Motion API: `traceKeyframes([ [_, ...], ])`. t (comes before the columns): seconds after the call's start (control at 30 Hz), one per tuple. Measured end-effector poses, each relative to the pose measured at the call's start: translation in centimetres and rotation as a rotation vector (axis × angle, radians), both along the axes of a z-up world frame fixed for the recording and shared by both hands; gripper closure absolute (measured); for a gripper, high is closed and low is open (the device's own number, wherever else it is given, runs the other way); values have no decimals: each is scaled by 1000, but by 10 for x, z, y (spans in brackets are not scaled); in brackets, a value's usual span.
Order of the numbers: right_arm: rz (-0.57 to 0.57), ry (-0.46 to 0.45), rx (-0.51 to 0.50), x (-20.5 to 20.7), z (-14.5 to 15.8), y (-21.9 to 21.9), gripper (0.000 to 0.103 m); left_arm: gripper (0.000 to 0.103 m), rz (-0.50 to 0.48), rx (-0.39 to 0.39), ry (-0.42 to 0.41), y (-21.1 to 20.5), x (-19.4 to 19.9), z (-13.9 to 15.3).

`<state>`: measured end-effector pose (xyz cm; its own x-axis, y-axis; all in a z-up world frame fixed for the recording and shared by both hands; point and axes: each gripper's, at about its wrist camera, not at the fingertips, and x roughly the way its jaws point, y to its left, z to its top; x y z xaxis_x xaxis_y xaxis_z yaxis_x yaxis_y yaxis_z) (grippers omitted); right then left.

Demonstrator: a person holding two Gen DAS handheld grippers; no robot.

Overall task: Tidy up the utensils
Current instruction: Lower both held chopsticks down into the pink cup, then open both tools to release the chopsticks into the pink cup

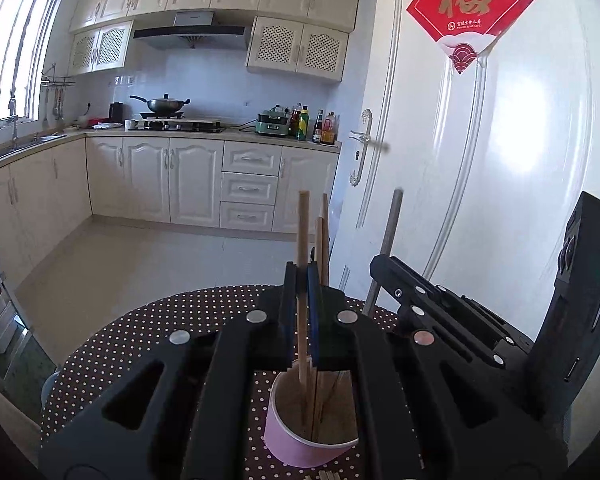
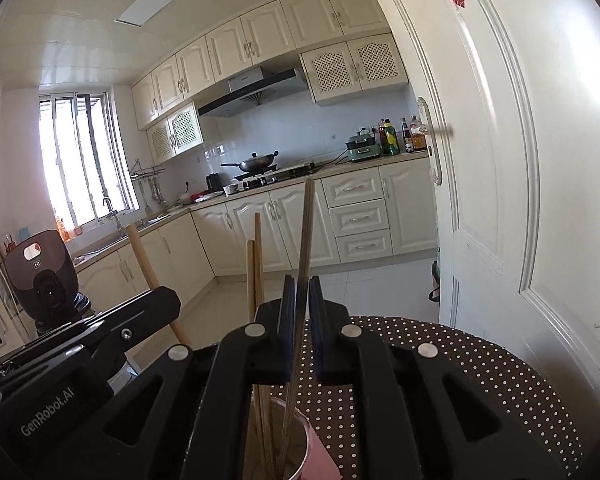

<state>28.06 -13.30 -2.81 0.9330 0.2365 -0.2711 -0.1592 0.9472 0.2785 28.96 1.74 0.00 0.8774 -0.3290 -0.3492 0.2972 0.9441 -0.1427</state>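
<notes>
Above the pink cup (image 1: 300, 432), each gripper (image 1: 301, 276) (image 2: 300, 288) pinches one upright chopstick (image 1: 302, 240) (image 2: 306, 232).

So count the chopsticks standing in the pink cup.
4. One light chopstick is clamped in the left gripper, one dark chopstick in the right gripper, and two loose ones stand between them in the pink cup.

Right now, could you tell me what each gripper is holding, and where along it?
The left gripper pinches a light wooden chopstick about mid-length; the right gripper pinches a darker chopstick about mid-length. Both lower ends sit in the pink cup.
</notes>
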Motion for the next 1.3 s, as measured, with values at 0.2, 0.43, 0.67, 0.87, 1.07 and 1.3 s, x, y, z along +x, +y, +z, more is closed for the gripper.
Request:
traceKeyframes([
  [0.2,28,25,-17,-2,0,2,95,97,-29,16,-33,-2,0,-3],
  [0.43,23,33,-8,-13,4,-3,94,93,-33,25,6,-2,6,-5],
  [0.67,15,40,7,-25,8,-14,75,45,-4,11,-19,4,-5,-3],
  [0.87,-1,31,-2,-36,11,-20,57,45,18,34,-13,5,-15,-2],
  [1.07,-3,30,-17,-47,13,-22,52,45,33,39,0,9,-26,-3],
  [1.3,-1,33,-31,-56,15,-22,47,43,46,26,11,16,-41,-4],
])
